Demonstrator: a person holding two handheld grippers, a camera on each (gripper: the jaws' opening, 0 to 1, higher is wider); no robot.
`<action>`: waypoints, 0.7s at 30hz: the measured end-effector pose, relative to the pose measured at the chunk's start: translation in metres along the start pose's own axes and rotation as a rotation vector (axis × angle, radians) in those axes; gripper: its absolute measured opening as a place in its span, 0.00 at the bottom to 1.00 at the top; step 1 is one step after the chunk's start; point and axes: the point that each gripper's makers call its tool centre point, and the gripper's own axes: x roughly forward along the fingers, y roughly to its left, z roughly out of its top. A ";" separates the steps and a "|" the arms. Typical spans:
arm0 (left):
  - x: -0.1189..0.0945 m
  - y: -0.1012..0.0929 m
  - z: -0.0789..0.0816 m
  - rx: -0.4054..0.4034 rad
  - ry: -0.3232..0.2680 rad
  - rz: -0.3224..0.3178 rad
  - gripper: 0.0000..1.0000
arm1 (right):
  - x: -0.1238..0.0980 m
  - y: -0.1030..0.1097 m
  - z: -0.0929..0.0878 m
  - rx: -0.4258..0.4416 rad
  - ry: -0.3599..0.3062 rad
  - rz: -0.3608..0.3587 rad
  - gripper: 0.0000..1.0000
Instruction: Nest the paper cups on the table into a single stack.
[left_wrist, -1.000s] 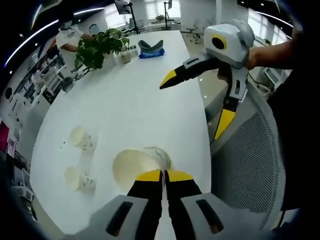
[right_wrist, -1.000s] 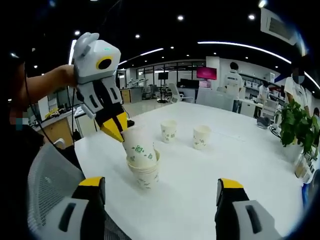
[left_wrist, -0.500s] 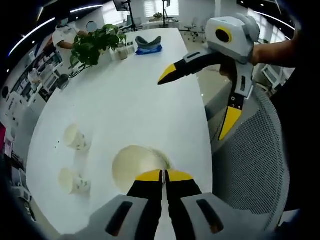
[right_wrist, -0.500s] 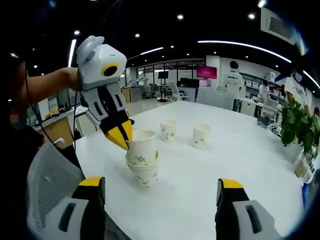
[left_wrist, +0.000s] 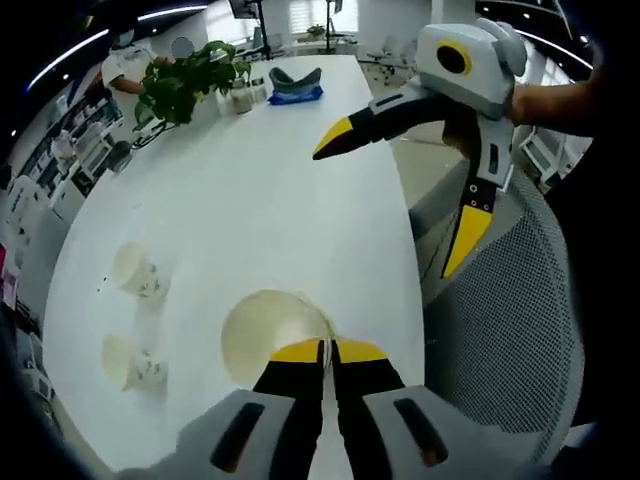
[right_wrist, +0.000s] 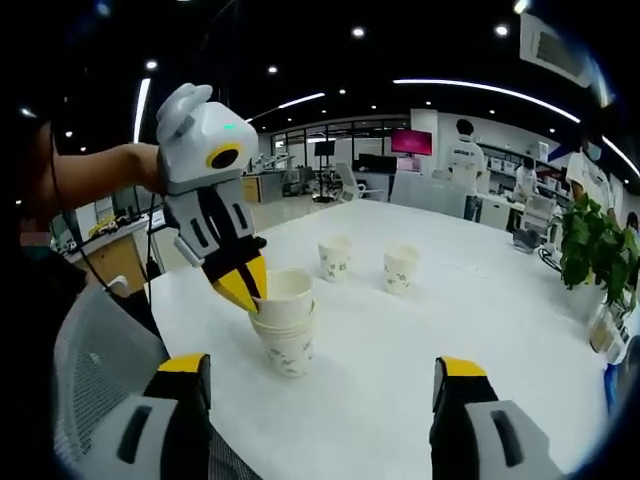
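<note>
While my left gripper (right_wrist: 243, 290) pinches the top cup's (right_wrist: 283, 297) rim above the stack (right_wrist: 286, 345), a tilted release could jam it or topple the stack. My right gripper's (right_wrist: 322, 395) jaws stand wide apart, holding nothing.

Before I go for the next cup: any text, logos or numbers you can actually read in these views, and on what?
No text can be read.
Stacked paper cups: green print, too blurred to read.
Two loose paper cups: green marks, too small.
Wall screen: pink picture, no legible words.
Person's white shirt: dark mark on the back, unreadable.
</note>
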 end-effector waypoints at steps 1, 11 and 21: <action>0.001 0.000 0.000 0.000 0.000 -0.004 0.01 | 0.000 0.000 0.000 0.000 0.000 0.000 0.93; 0.010 -0.007 -0.003 -0.008 0.005 -0.042 0.02 | 0.001 -0.001 -0.002 0.000 0.005 -0.002 0.93; 0.016 -0.009 -0.007 -0.007 0.009 -0.058 0.04 | 0.002 -0.002 -0.004 0.003 0.011 -0.002 0.93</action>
